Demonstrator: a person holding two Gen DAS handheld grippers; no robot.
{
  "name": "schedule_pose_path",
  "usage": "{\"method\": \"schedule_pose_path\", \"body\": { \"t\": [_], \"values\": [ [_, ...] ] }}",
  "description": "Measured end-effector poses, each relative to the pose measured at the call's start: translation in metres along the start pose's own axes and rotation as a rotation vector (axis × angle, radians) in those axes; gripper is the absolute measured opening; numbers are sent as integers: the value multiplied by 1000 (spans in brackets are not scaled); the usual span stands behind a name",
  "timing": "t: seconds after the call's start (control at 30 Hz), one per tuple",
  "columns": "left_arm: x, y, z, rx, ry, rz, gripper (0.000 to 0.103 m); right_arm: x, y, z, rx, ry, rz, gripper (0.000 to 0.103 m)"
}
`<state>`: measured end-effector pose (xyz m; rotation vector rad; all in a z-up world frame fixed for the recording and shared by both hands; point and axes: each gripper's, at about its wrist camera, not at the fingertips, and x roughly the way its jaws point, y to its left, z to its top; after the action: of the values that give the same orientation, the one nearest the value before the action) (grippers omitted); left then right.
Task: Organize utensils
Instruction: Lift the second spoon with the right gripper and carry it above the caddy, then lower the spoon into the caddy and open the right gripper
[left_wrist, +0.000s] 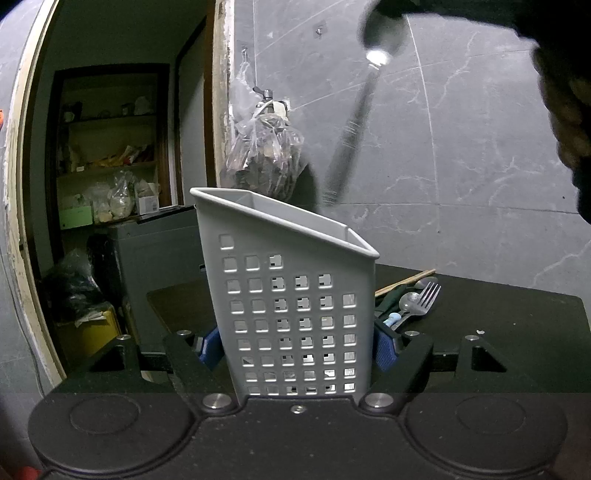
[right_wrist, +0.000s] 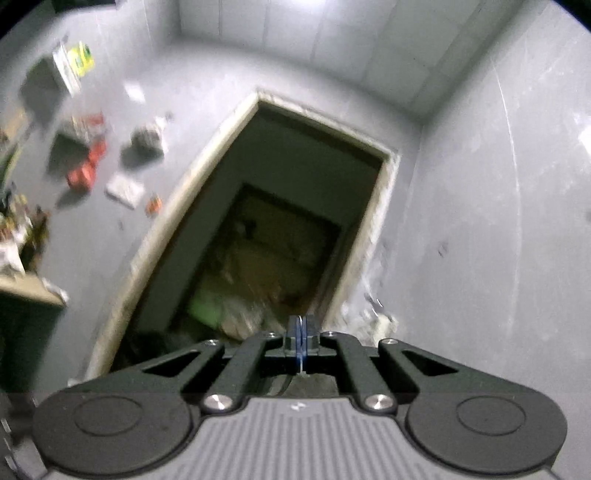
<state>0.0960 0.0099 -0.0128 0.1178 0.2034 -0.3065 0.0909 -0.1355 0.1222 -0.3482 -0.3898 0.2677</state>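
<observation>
Gripping the grey perforated utensil caddy (left_wrist: 295, 306), the left gripper (left_wrist: 297, 349) has its fingers spread wide, one blue pad (left_wrist: 208, 347) pressed to each side wall low down. Caddy stands upright on the dark table (left_wrist: 517, 325), slanted rim highest at the far left, square holes in rows down its face.

Above and right of the caddy, a spoon (left_wrist: 360, 110) hangs in the air, bowl up and handle pointing down toward the caddy's open top; motion-blurred, its upper end meeting a dark shape at the frame's top edge.

Behind the caddy to the right, on the table: a fork (left_wrist: 424, 297), another spoon (left_wrist: 408, 302), a wooden chopstick (left_wrist: 404, 282), and a light blue handle (left_wrist: 392, 318), lying together in a loose heap.

Right gripper (right_wrist: 302, 345): blue pads closed nearly flat together, a thin pale strip showing between them. Whether that strip is the spoon, cannot tell from this view. Its camera faces a grey wall and a doorway (right_wrist: 266, 236).
</observation>
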Motion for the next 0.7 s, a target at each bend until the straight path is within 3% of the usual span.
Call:
{"method": "schedule_pose_path", "body": {
  "t": [0.1,0.23,0.7],
  "values": [
    [0,0,0,-1,0,1,78,6,9,5,0,-33,59,1],
    [0,-1,-1,2,-2,-1,78,13,21,0,6,-13,128,1],
    [-2,0,-1,6,-4,-4,78,35,58,-40,-2,236,283,1]
  ]
}}
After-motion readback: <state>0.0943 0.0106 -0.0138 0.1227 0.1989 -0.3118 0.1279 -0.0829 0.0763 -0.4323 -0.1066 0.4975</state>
